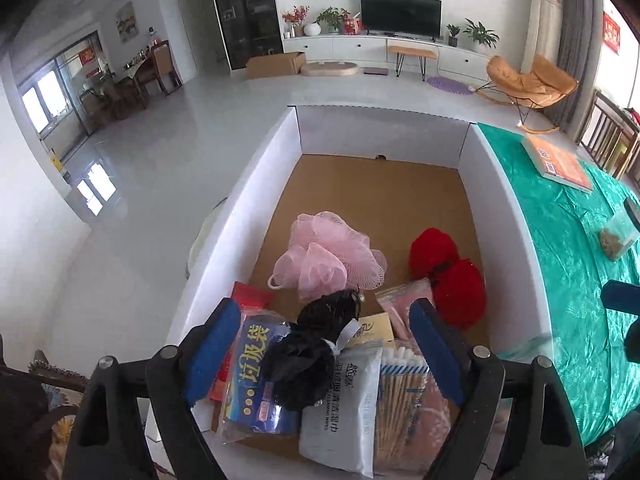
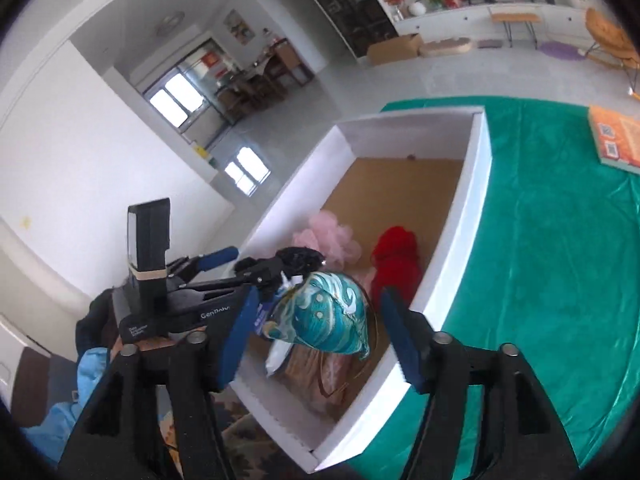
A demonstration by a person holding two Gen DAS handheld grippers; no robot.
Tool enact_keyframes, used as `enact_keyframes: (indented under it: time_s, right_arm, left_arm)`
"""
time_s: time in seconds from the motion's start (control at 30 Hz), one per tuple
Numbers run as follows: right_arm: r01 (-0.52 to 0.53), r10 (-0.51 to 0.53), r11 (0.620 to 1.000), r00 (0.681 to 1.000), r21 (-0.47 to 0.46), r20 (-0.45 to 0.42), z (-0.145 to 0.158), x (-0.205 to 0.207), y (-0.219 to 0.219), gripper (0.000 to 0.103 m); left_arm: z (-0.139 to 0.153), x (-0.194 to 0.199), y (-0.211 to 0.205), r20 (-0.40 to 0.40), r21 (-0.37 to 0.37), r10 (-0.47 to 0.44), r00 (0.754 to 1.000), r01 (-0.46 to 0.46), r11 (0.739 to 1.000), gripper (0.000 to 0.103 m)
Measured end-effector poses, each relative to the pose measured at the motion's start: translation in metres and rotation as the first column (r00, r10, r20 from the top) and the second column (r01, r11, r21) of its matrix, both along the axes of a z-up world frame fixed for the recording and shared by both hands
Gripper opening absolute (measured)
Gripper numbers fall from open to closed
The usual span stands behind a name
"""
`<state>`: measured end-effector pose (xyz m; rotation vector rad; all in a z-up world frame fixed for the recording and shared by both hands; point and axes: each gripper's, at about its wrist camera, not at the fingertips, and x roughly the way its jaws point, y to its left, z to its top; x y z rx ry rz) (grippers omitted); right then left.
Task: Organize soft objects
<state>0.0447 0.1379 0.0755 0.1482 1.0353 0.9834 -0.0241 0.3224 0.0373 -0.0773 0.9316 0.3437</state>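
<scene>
My left gripper (image 1: 324, 354) stands open over the near end of a white box (image 1: 256, 184) with a brown cardboard floor. A black mesh puff (image 1: 312, 352) lies between its blue pads without touching them, resting on the packets below. Farther in lie a pink mesh puff (image 1: 328, 256) and two red yarn balls (image 1: 448, 276). In the right wrist view my right gripper (image 2: 318, 340) is open above the same box (image 2: 476, 184). A teal wave-patterned pouch (image 2: 328, 312) sits between its pads with a gap on both sides. The left gripper (image 2: 256, 262) is beside it, to the left.
Packets fill the box's near end: a blue bag pack (image 1: 256, 380), white wipes (image 1: 344, 400) and cotton swabs (image 1: 404, 396). A green cloth (image 1: 568, 248) covers the table on the right, with an orange book (image 1: 560, 160) and a plastic jar (image 1: 618, 236). A blue sleeve (image 2: 84, 384) shows low on the left.
</scene>
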Motion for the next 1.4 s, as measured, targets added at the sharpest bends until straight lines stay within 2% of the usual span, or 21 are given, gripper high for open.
enact_keyframes:
  time_s: [0.1,0.13,0.2,0.27,0.4,0.5,0.6,1.03,1.33,1.4]
  right_arm:
    - [0.003,-0.003,0.998,1.000,-0.059,0.014,-0.008,-0.004,0.004,0.075]
    - [0.015,-0.012,0.997,0.999,-0.075,0.033,-0.006,-0.004,0.002,0.075]
    - [0.039,-0.031,0.994,0.996,-0.101,0.088,0.002,-0.005,-0.002,0.075]
    - [0.058,-0.039,0.990,0.989,-0.132,0.145,0.010,-0.010,-0.003,0.075]
    - [0.069,-0.021,0.978,0.972,-0.197,0.235,0.015,-0.021,-0.002,0.075]
    - [0.072,0.005,0.965,0.956,-0.251,0.292,0.013,-0.031,0.004,0.075]
    - [0.070,0.035,0.950,0.944,-0.303,0.328,0.008,-0.036,0.010,0.075]
    - [0.057,0.076,0.930,0.938,-0.364,0.339,0.000,-0.044,0.017,0.074]
    - [0.057,0.065,0.935,0.944,-0.350,0.325,-0.003,-0.044,0.011,0.074]
    - [0.056,0.061,0.937,0.945,-0.344,0.321,-0.004,-0.044,0.009,0.074]
  left_arm:
    - [0.005,-0.013,-0.006,0.046,0.020,0.020,0.999,-0.021,1.000,0.090]
    - [0.008,-0.018,-0.008,0.078,0.030,0.034,0.996,-0.036,0.999,0.092]
    - [0.015,-0.027,-0.013,0.146,0.054,0.076,0.986,-0.085,0.995,0.103]
    - [0.018,-0.034,-0.017,0.189,0.076,0.119,0.975,-0.136,0.988,0.103]
    - [0.017,-0.041,-0.023,0.173,0.101,0.144,0.974,-0.163,0.981,0.103]
    - [0.010,-0.043,-0.031,0.115,0.170,0.149,0.982,-0.167,0.971,0.103]
    - [0.009,-0.049,-0.035,0.126,0.184,0.170,0.977,-0.191,0.964,0.103]
    - [0.010,-0.057,-0.036,0.150,0.204,0.189,0.971,-0.217,0.955,0.103]
    - [0.005,-0.054,-0.037,0.116,0.164,0.186,0.976,-0.203,0.965,0.103]
    - [0.005,-0.054,-0.040,0.121,0.180,0.185,0.975,-0.205,0.962,0.103]
